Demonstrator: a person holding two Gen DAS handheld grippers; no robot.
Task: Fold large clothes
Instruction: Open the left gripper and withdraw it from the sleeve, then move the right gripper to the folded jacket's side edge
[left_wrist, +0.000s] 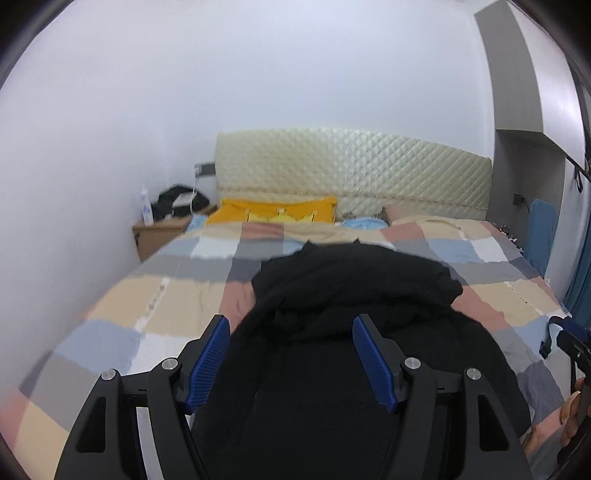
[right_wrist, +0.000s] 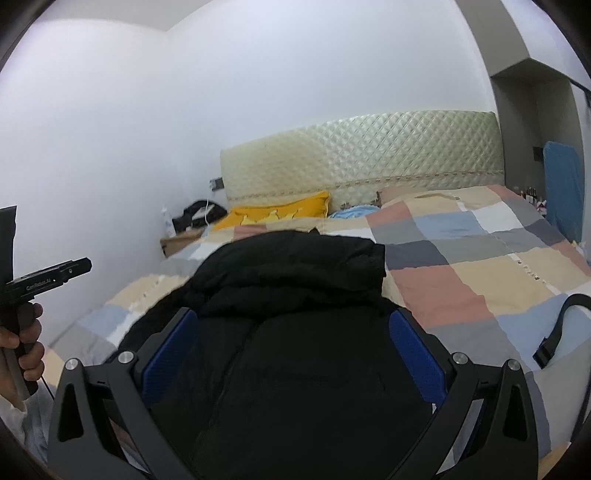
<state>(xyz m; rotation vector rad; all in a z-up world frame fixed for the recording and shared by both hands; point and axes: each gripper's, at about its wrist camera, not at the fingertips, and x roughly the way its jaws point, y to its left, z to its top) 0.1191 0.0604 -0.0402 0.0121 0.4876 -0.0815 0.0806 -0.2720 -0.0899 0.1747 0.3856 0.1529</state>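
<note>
Both the left gripper (left_wrist: 291, 332) and the right gripper (right_wrist: 293, 334) hang with blue-padded jaws spread wide, gripping nothing, tilted down over the bulky black padded jacket (right_wrist: 295, 280) heaped on the pastel checked patchwork bedspread (left_wrist: 159, 295), below a yellow pillow (left_wrist: 273, 210) and cream quilted headboard (right_wrist: 369, 155).

Both wrist views low, facing headboard (left_wrist: 351, 173)

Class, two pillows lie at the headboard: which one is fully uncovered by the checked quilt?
The yellow pillow, left of the pale blue pillow, which only peeks out above the checked quilt.
</note>
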